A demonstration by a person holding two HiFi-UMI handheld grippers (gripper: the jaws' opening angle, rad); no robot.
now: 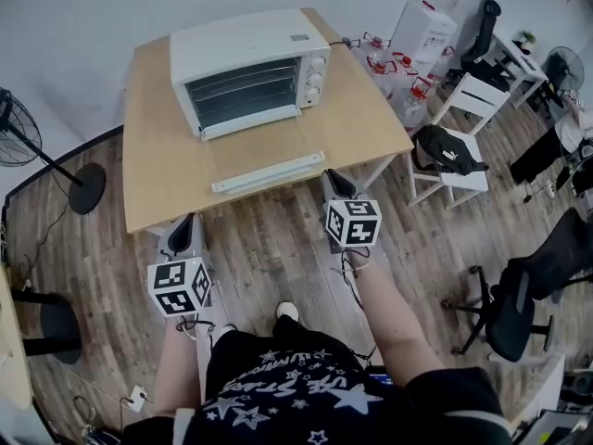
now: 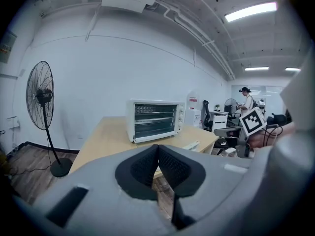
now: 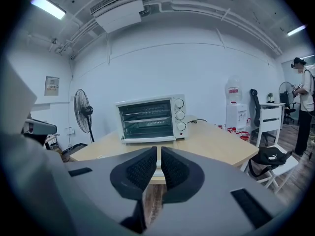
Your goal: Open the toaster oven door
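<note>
A white toaster oven [image 1: 250,68] stands at the far side of a light wooden table [image 1: 167,165], its glass door closed and its knobs at the right. It also shows in the left gripper view [image 2: 155,121] and the right gripper view [image 3: 150,118], straight ahead of the jaws. My left gripper [image 1: 182,235] hangs just off the table's front edge, left of centre; its pads [image 2: 147,166] meet at the tips with nothing between them. My right gripper [image 1: 338,185] is at the front edge further right, its pads [image 3: 142,168] drawn together to a thin slit, empty.
A long flat white tray [image 1: 269,171] lies on the table near the front edge. A standing fan [image 1: 18,137] is left of the table. White chairs with a black bag [image 1: 449,156], a water dispenser [image 1: 426,17] and an office chair [image 1: 519,295] stand to the right.
</note>
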